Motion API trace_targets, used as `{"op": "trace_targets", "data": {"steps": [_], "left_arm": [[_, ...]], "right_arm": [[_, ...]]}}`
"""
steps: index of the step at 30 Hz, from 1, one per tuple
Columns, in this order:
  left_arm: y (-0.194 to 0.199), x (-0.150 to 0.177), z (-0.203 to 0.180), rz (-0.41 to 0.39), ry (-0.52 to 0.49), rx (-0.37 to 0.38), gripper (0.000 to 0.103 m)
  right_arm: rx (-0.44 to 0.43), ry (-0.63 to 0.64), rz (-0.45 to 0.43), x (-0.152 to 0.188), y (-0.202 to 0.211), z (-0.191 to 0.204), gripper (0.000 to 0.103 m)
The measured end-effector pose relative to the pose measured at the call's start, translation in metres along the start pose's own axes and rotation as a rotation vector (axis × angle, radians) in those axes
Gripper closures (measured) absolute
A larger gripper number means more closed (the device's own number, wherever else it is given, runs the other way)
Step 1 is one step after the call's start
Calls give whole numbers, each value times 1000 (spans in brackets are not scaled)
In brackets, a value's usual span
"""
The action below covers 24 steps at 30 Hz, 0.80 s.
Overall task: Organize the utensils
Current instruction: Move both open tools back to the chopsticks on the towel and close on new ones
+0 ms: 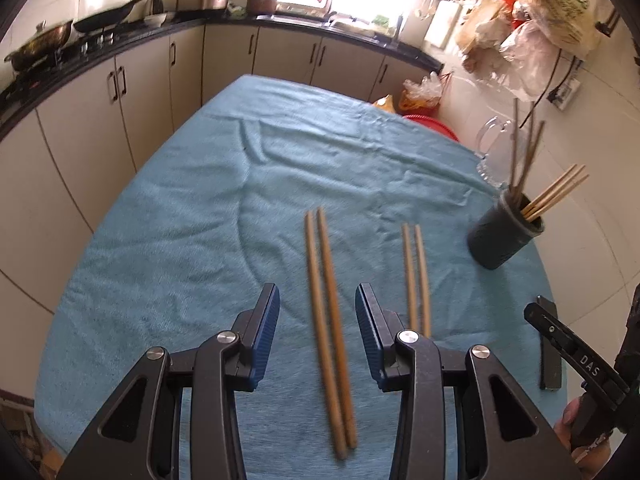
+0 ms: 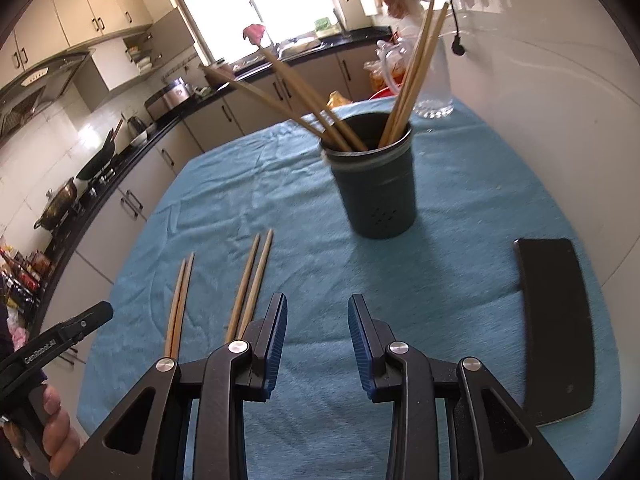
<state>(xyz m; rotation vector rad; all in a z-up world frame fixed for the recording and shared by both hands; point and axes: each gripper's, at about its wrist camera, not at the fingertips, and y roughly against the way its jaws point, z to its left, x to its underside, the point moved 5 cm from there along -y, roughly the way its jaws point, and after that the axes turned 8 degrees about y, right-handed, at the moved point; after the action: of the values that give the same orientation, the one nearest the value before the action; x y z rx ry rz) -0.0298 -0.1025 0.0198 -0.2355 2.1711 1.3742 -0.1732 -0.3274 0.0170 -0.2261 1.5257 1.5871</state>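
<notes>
Two pairs of wooden chopsticks lie on the blue cloth [image 1: 180,220]. The left pair [image 1: 330,332] runs between the fingers of my open left gripper [image 1: 317,300], which hovers over it. The right pair [image 1: 416,276] lies just right of that gripper. A dark holder [image 1: 504,232] with several chopsticks stands at the right. In the right wrist view my right gripper [image 2: 318,312] is open and empty over bare cloth, the holder [image 2: 376,184] ahead of it, the two pairs to its left: the left pair [image 2: 180,300] and the right pair [image 2: 250,284].
A black flat object [image 2: 554,320] lies on the cloth at the right, also in the left wrist view [image 1: 550,344]. A clear glass jug [image 2: 434,80] stands behind the holder near the white wall. Kitchen counters [image 1: 120,40] with pans ring the table.
</notes>
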Motion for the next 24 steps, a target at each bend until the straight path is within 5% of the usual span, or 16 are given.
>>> {"op": "trace_targets", "data": {"steps": [11,24], "left_arm": [[-48,-2,11,133,24,-27,65],[-95,-19,8,174,-16,-136,65]], "right_arm": [[-19,14,35,7,-16,10,69],[-19,5,44,8,-17,2,69]]}}
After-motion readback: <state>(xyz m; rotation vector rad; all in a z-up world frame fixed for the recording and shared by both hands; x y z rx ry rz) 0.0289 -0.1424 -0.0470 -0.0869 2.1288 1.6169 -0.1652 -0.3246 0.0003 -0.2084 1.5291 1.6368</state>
